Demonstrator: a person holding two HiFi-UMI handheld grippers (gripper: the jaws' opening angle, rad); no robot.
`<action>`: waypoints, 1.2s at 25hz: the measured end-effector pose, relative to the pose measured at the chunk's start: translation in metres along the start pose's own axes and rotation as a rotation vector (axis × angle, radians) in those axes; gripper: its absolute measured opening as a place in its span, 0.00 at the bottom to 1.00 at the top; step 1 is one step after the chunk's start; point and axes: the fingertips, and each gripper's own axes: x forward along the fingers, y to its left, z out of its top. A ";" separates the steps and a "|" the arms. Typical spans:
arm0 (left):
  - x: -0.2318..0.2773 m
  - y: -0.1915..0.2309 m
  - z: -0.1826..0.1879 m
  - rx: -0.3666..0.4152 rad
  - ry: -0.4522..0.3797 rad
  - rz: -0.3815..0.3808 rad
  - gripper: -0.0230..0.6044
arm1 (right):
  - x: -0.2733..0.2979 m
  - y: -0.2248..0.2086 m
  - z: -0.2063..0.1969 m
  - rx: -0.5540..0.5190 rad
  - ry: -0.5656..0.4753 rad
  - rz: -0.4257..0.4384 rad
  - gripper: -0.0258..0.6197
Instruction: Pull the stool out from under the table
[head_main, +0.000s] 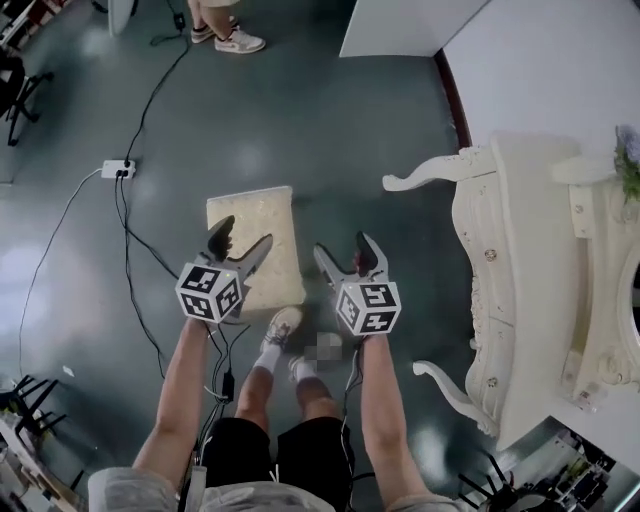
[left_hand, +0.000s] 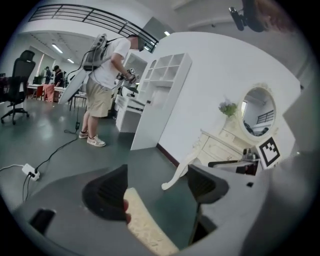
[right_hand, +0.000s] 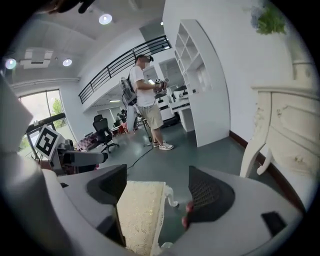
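Left gripper (head_main: 245, 235) and right gripper (head_main: 343, 248) hang wide open and empty by the cream stool (head_main: 250, 212), which stands clear of the dressing table (head_main: 520, 270); a careless forward step could kick it.

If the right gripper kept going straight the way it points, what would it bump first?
Probably the cream stool, which sits low between the right gripper's open jaws. Depth is unclear, so it might miss and meet the floor beside it.
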 end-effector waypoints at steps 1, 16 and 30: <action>-0.001 -0.016 0.014 0.014 -0.004 -0.020 0.64 | -0.015 -0.001 0.011 0.005 -0.016 -0.019 0.66; -0.028 -0.244 0.152 0.344 -0.068 -0.317 0.51 | -0.246 -0.034 0.146 -0.009 -0.289 -0.372 0.66; -0.072 -0.448 0.161 0.535 -0.097 -0.634 0.33 | -0.468 -0.060 0.126 0.077 -0.437 -0.843 0.29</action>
